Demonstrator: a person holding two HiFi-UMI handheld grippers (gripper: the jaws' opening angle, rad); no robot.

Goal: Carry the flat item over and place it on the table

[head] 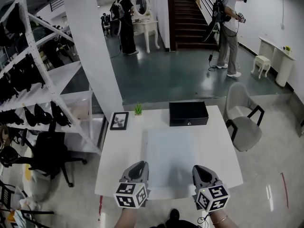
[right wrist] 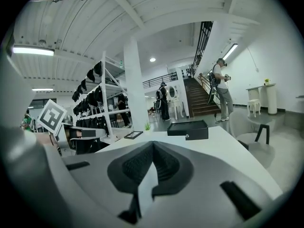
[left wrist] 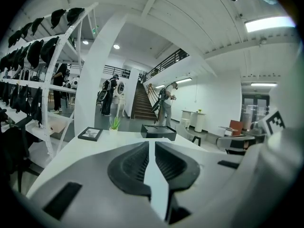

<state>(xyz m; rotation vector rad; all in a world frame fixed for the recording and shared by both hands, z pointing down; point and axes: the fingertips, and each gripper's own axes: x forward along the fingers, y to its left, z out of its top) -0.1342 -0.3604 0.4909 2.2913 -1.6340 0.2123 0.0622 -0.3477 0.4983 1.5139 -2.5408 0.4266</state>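
A thin, pale flat sheet (head: 170, 156) lies across the middle of the white table (head: 122, 148), reaching its near edge. My left gripper (head: 139, 165) sits at the sheet's near left corner and my right gripper (head: 200, 168) at its near right corner. In the left gripper view the gripper (left wrist: 151, 145) has its dark ribbed pads (left wrist: 134, 164) drawn together on a pale sliver of the sheet (left wrist: 156, 184). The right gripper view shows the same: the gripper (right wrist: 152, 146) is shut with a pale strip of the sheet (right wrist: 145, 186) between the pads.
A black box (head: 188, 113) stands at the table's far edge, with a framed picture (head: 119, 120) and a small green plant (head: 138, 109) at the far left. A grey chair (head: 242, 122) is to the right, a shelf rack (head: 42, 89) and a white column (head: 92, 56) to the left. Two people stand farther off.
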